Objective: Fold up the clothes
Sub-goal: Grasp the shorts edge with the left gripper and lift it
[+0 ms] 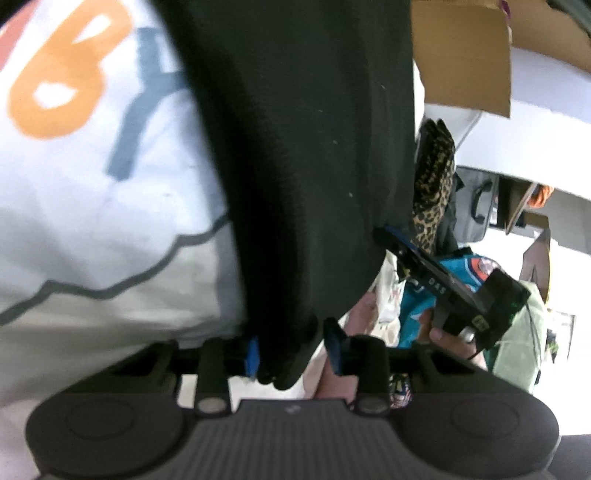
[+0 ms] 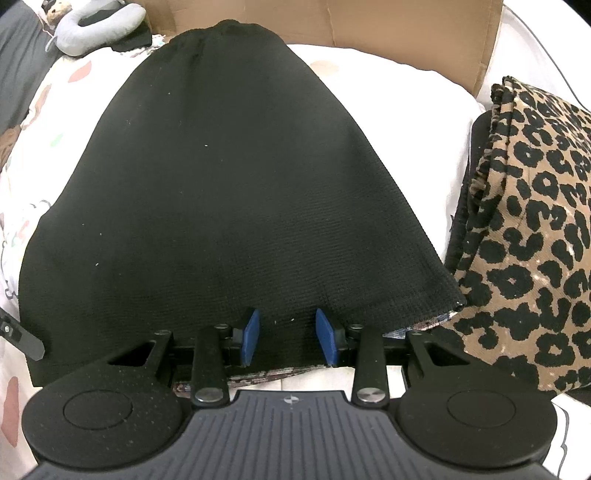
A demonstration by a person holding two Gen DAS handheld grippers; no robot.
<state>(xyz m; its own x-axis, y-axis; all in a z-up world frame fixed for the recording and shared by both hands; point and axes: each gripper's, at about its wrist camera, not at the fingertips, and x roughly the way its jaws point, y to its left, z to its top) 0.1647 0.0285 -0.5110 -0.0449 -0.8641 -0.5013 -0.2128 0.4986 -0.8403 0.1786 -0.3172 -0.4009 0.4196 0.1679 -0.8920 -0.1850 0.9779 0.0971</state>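
Note:
A black knit garment (image 2: 229, 166) lies flat on the bed, its near hem toward me. My right gripper (image 2: 288, 332) points steeply down at that hem, and the cloth fills the gap between its blue pads (image 2: 251, 332). A patterned underside (image 2: 424, 325) shows where the hem lifts. The left wrist view has the same black garment (image 1: 295, 147) running away up the frame. Its bunched corner sits between the pads of my left gripper (image 1: 293, 350). The right gripper (image 1: 382, 234) meets the cloth's right edge there, held by a hand (image 1: 447, 339). One left finger (image 2: 22, 338) shows at the garment's left corner.
A folded leopard-print garment (image 2: 524, 229) lies right beside the black one. A cardboard box (image 2: 406, 33) stands behind. The white printed bedding (image 1: 92, 184) spreads to the left, with a grey neck pillow (image 2: 99, 26) at the far left. A teal garment (image 1: 417, 314) lies below the right gripper.

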